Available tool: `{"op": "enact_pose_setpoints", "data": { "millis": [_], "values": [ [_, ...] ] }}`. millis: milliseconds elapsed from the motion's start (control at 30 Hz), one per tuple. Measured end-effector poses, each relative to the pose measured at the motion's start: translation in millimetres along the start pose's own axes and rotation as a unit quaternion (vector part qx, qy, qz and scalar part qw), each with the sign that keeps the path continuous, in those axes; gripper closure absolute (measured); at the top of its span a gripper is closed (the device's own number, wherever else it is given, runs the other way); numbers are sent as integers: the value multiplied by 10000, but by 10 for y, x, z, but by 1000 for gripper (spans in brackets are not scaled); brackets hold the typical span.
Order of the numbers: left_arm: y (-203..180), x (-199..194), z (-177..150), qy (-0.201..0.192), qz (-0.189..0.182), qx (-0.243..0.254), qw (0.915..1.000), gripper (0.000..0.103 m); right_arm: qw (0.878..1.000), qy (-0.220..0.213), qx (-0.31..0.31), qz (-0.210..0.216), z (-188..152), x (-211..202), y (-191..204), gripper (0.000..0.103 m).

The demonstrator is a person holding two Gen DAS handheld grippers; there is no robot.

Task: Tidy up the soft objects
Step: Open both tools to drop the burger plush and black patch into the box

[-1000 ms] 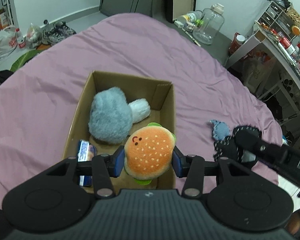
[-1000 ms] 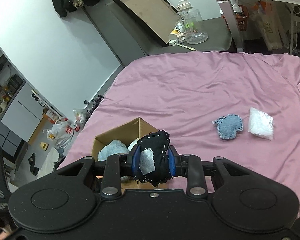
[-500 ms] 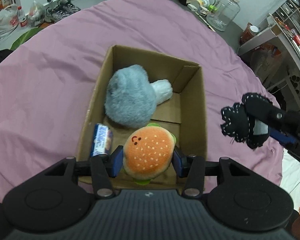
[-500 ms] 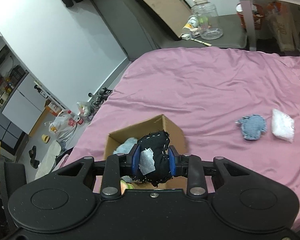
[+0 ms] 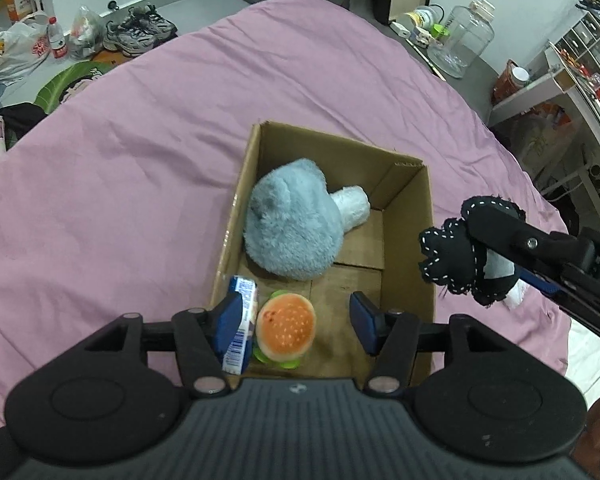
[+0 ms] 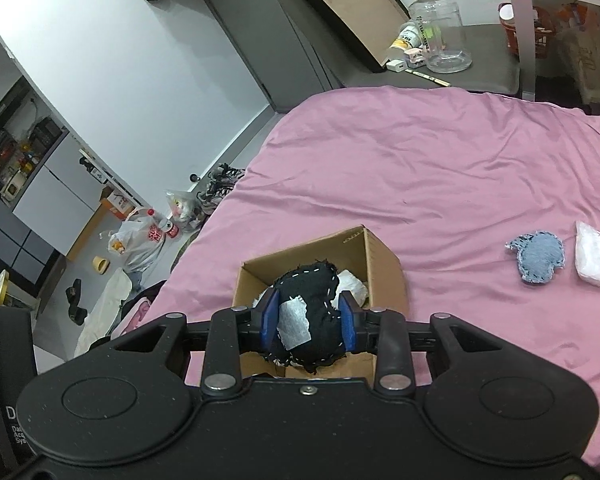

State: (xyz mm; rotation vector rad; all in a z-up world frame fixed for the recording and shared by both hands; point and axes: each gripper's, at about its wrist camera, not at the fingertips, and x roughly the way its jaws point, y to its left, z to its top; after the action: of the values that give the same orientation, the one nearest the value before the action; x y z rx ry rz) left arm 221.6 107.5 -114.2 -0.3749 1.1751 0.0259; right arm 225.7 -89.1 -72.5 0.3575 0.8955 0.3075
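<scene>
A cardboard box (image 5: 424,240) sits on the pink bed and holds a grey plush mushroom (image 5: 288,224), a blue-white packet (image 5: 240,320) and an orange burger plush (image 5: 286,328). My left gripper (image 5: 296,320) is open above the box's near end, the burger lying loose below it. My right gripper (image 6: 308,320) is shut on a black stitched fabric toy (image 6: 312,312) and hovers over the box (image 6: 384,276); it shows in the left wrist view (image 5: 456,256) just right of the box. A blue denim toy (image 6: 538,256) and a white packet (image 6: 594,260) lie on the bed to the right.
The pink bed sheet (image 5: 140,140) spreads around the box. Shoes and bags (image 5: 136,32) lie on the floor beyond the far bed edge. A clear jar (image 5: 460,40) and a cluttered shelf (image 5: 572,60) stand at the right.
My left gripper opened and the burger plush dropped into the box beside the blue-white packet. My right gripper carried the black toy closer, over the box.
</scene>
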Motion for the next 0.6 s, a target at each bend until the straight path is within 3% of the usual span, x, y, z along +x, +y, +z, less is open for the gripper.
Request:
{"op": "enact_pose_setpoints", "data": {
  "millis": [67,100,167,267,500,600],
  "values": [
    [7,-31,20,-41,32,-14,10000,45,10000,32,-9,-5,14,-5,10,63],
    [4,-47,27,-67,51,-11,10000,45,10000,65,12,-6,18,-1,-5,53],
    [-7,-77,44,-110,95,2,9999,45,9999,77,110,11,26,-23,-34,43],
    [-41,-114,53,-177,169,25,9997,45,9999,73,154,-10,39,-69,-86,42],
    [-185,-190,88,-350,292,41,9990,26,9995,-64,226,-204,64,-241,-296,30],
    [-299,-218,85,-429,348,155,9984,24,9992,-113,201,-330,66,-319,-398,25]
  ]
}}
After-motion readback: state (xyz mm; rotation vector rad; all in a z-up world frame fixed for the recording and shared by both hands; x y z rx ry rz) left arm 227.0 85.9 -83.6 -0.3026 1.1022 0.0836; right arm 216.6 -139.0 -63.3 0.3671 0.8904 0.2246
